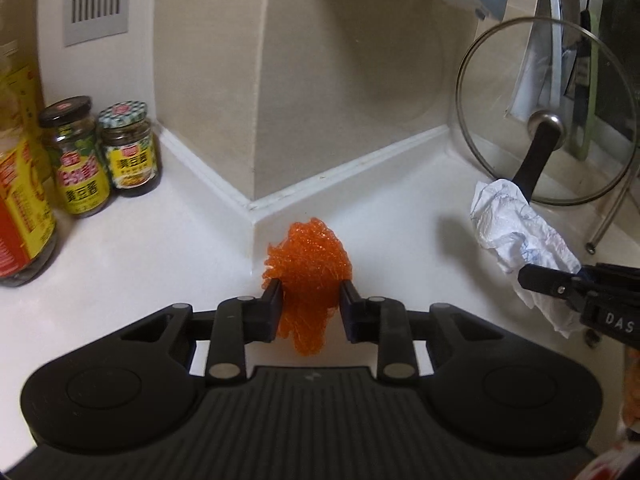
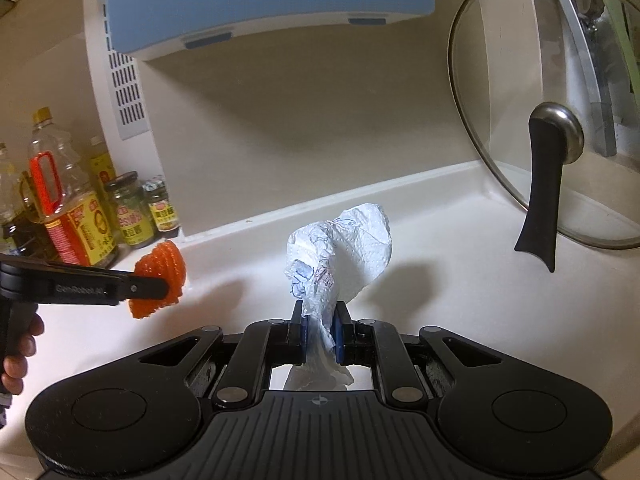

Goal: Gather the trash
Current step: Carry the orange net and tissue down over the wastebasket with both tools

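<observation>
A crumpled orange mesh net [image 1: 310,276] hangs between the pads of my left gripper [image 1: 310,292], which is shut on it, lifted off the white counter [image 1: 132,264]. From the right wrist view the same orange net [image 2: 162,276] shows at the left, held by the left gripper [image 2: 168,286] with a hand behind it. My right gripper [image 2: 320,322] is shut on a crumpled white paper towel [image 2: 344,250] with blue print, held above the counter. In the left wrist view that paper towel [image 1: 516,232] and the right gripper [image 1: 536,280] sit at the right.
Two sauce jars [image 1: 104,152] and oil bottles [image 2: 68,208] stand at the left against the wall. A glass pot lid [image 1: 548,112] with a black handle leans on a rack at the right. A blue and white hood [image 2: 264,4] hangs overhead. A beige wall corner [image 1: 260,120] juts in.
</observation>
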A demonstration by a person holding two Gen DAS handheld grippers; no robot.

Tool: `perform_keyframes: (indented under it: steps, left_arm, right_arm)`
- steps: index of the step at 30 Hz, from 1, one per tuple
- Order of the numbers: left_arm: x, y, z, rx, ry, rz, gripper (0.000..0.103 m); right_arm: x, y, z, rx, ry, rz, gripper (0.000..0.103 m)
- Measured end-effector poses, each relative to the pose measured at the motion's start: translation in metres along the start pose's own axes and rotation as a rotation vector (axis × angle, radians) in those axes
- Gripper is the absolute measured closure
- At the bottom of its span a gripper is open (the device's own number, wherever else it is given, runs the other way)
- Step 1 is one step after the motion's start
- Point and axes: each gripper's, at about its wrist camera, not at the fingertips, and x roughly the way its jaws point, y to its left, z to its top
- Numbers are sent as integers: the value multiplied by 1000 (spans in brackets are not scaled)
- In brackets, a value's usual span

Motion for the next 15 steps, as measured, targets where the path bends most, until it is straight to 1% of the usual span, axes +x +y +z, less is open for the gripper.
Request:
perform_keyframes:
  steps: [8, 15]
  left_arm:
    - [-59, 17, -17, -39, -9, -19, 76]
    - [-122, 34, -48, -67, -14, -53, 76]
  right_arm:
    - [-37, 31, -13, -5, -4, 21, 90]
    - [-85, 75, -33, -22, -14, 46, 90]
